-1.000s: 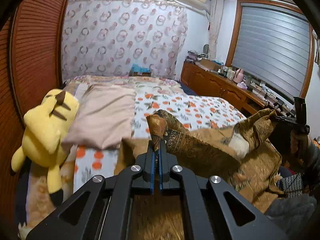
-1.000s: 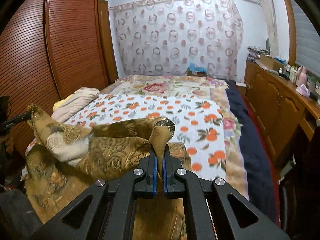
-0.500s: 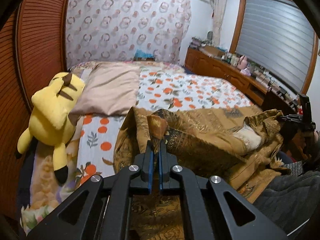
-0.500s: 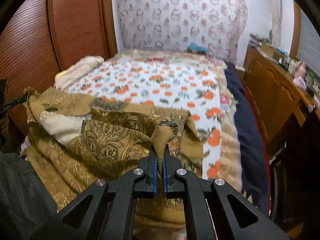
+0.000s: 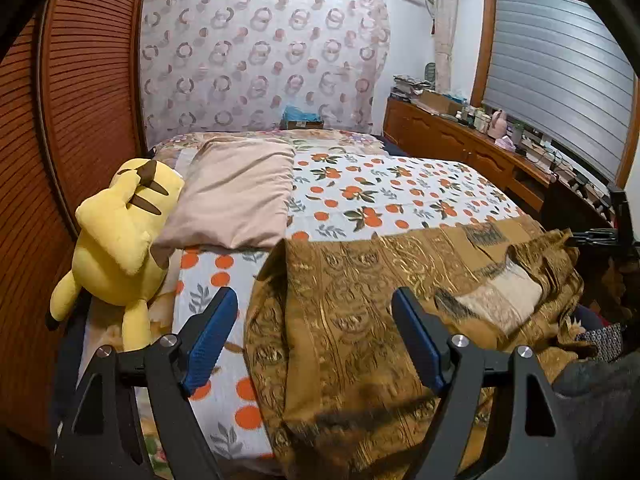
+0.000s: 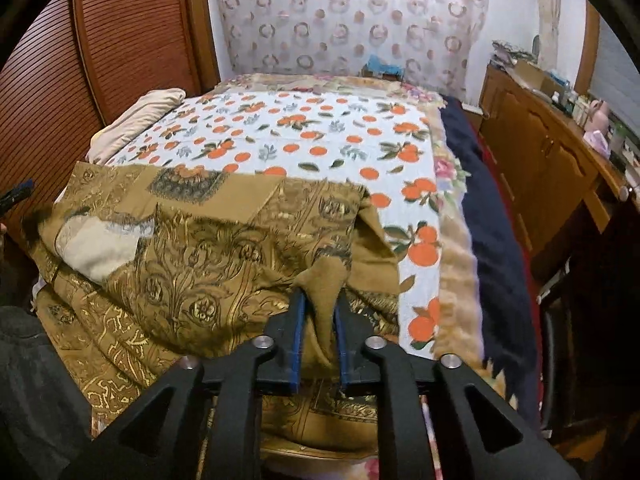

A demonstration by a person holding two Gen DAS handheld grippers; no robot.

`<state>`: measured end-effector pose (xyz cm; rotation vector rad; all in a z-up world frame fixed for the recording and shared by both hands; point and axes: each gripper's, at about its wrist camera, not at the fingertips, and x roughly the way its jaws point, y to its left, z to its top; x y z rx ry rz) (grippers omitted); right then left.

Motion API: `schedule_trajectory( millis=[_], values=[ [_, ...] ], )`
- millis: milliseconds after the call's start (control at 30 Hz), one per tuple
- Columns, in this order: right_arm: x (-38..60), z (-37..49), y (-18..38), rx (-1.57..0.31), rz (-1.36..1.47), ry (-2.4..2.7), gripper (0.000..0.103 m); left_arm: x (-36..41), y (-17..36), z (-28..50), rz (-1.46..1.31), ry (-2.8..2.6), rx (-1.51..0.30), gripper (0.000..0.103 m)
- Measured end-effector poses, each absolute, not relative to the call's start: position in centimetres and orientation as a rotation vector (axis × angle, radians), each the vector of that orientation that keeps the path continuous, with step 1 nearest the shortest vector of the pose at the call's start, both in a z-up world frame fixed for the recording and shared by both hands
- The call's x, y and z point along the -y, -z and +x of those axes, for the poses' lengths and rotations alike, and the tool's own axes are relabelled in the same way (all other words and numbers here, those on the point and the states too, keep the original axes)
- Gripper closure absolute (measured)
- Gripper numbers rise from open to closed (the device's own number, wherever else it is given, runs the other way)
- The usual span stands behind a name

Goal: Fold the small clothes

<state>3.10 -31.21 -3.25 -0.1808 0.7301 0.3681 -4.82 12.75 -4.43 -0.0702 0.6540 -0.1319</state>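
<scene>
A brown and gold patterned garment [image 5: 360, 304] lies spread on the near end of the bed, with a pale lining patch [image 5: 500, 300] showing. My left gripper [image 5: 316, 324] is open and empty, its blue pads on either side of the garment's near left part. In the right wrist view the same garment [image 6: 192, 248] lies folded over itself. My right gripper [image 6: 318, 312] has its jaws a little apart with a corner of the cloth still lying between them.
The bed has an orange-print cover [image 5: 380, 196]. A yellow plush toy [image 5: 120, 240] and a beige pillow [image 5: 236, 192] lie at the left. A wooden wardrobe [image 5: 88, 92] stands left, a long wooden cabinet [image 6: 548, 148] right. A dark blue blanket [image 6: 488, 224] runs along the bed's right edge.
Both grippers lowered the garment onto the bed. The left gripper opened wide and let go of its corner. The right gripper's jaws have parted slightly around its corner.
</scene>
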Motion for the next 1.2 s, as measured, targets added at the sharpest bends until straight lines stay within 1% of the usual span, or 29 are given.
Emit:
schedule_trajectory(
  millis=[100, 167, 233, 300, 533, 767, 900, 1200],
  values=[
    [31.3, 2.9, 1.9, -0.685, -0.182, -0.359, 0.061, -12.6, 4.2, -3.8, -0.048, 0.111, -0.654, 0.023],
    [31.1, 2.9, 0.9, -0.653, -0.186, -0.357, 0.056, -12.6, 4.2, -3.3, -0.046, 0.108, -0.654, 0.023],
    [30.7, 3.2, 0.1, -0.627, -0.191, -0.355, 0.048, -12.7, 4.3, -2.8, -0.047, 0.111, -0.657, 0.023],
    [30.1, 3.6, -0.4, -0.606, -0.201, -0.357, 0.044, -12.8, 4.4, -2.1, -0.047, 0.112, -0.658, 0.023],
    [28.2, 6.9, 0.7, -0.619, -0.216, -0.380, 0.044, -13.8, 5.6, 2.0, -0.059, 0.125, -0.710, 0.023],
    [28.5, 12.0, 3.9, -0.726, -0.226, -0.363, 0.044, -14.8, 7.7, 5.5, -0.080, 0.127, -0.784, 0.023],
    [29.3, 14.2, 5.5, -0.779, -0.213, -0.325, 0.044, -15.3, 9.4, 6.7, -0.091, 0.108, -0.845, 0.023],
    [30.1, 15.5, 6.8, -0.800, -0.167, -0.346, 0.044, -14.6, 11.2, 7.3, -0.096, 0.155, -0.906, 0.023]
  ],
)
